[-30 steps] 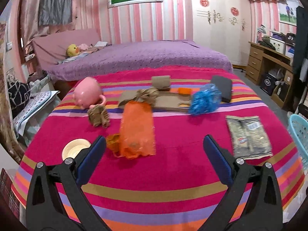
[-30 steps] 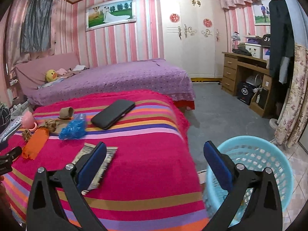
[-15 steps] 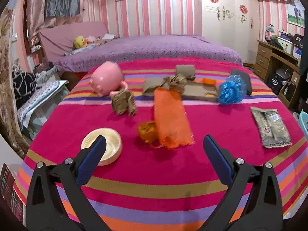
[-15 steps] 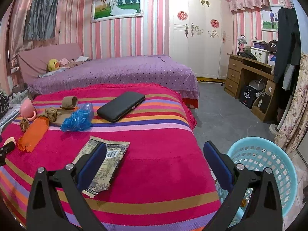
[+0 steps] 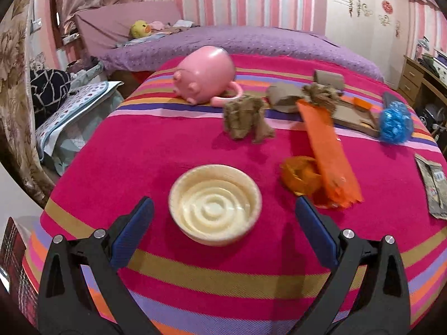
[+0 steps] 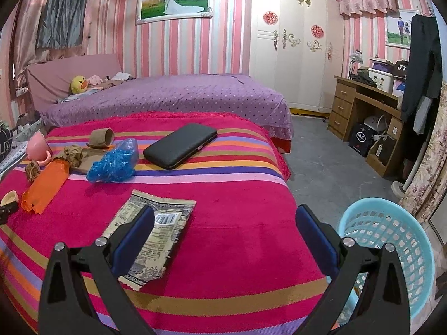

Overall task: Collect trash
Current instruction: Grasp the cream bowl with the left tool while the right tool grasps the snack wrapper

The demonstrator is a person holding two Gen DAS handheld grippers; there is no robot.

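The left gripper [image 5: 223,217] is hanging with its jaws spread wide and empty, and the cream ribbed lid [image 5: 215,203] is sitting squarely in the gap between the blue pads [image 5: 134,231], upturned on the striped blanket [image 5: 156,145]. That looks like the piece being lined up for pickup. To do it well, the jaws should be dropping low enough for the pads to meet the lid's outer wall rather than its rim, and closing evenly so the shallow round shape is not squirting out sideways on the soft cloth. Just to the right of it, the crumpled orange scrap [image 5: 300,177] and the long orange wrapper [image 5: 328,150] are lying touching each other; farther back are a wad of brown paper [image 5: 245,120], flat cardboard [image 5: 352,113], a blue plastic bag [image 5: 395,125] and a pink pig mug [image 5: 205,78], which is probably not trash. The right gripper [image 6: 223,234] is also standing wide and holding nothing, with its left pad over the printed foil packet [image 6: 156,231] lying flat on the blanket. The light blue basket [image 6: 391,245] is waiting on the floor just off the bed's right edge, near that gripper, so the left one will have a long carry across the bed. A black case [image 6: 180,145] is lying farther up the bed.
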